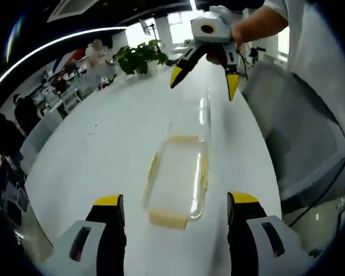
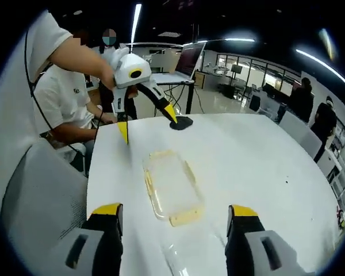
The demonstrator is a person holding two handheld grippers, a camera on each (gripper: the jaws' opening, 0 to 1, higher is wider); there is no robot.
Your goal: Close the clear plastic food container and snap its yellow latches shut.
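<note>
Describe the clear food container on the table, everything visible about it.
The container is a long, shallow rectangular tub of clear plastic with rounded corners and pale yellow latches along its rim. It lies flat on the white table, looks empty, and has no lid on it; a separate clear piece, likely the lid, lies beyond one end. Neither the left gripper nor the right gripper touches it; both stand open.

Both views face each other across the table [image 1: 103, 138], sharing the container [image 2: 171, 192].
</note>
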